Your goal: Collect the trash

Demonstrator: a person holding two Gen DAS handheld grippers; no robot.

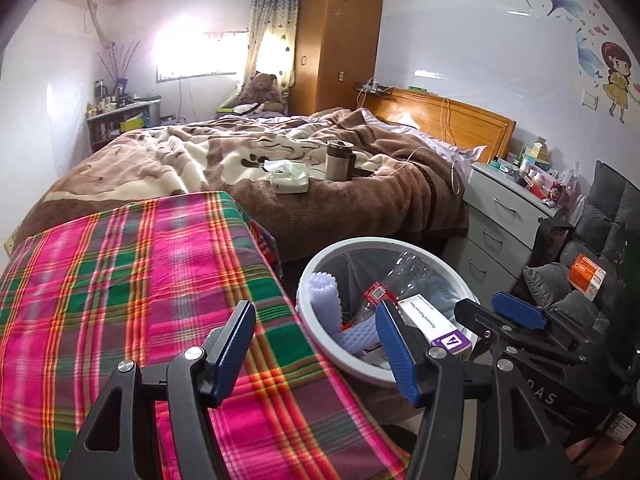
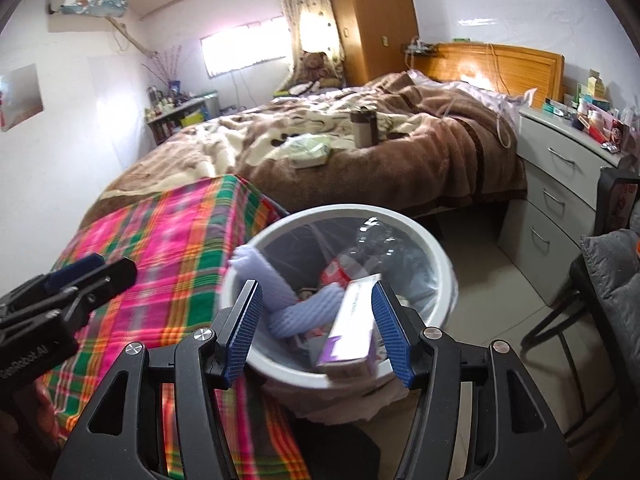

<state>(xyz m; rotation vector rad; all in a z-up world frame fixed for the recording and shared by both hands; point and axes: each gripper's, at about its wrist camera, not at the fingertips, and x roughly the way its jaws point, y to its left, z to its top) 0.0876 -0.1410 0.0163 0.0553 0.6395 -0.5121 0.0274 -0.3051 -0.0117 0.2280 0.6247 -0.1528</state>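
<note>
A white waste bin (image 2: 420,236) stands on the floor between a plaid-covered surface (image 1: 132,280) and the bed (image 1: 280,148), already holding a clear plastic bottle (image 1: 408,276), pale foam netting (image 2: 280,284) and a white-and-purple carton (image 2: 352,332) that lies inside at the near rim. The right gripper (image 2: 318,330) hangs over the bin mouth with its fingers apart and nothing pressed between the pads; the carton sits below them, seemingly released. The left gripper (image 1: 316,356) hovers over the plaid cloth's edge beside the bin, fingers likewise apart and empty. The drop looks done, so the sound move is to lift clear before swinging away, keeping the pads off the bin's rim and its thin liner. Room is tight: the plaid surface touches the bin on one side, a grey chair (image 2: 608,280) stands near on the other, and drawers (image 2: 560,184) lie beyond. An orange packet (image 1: 586,276) on that chair may be next.
</note>
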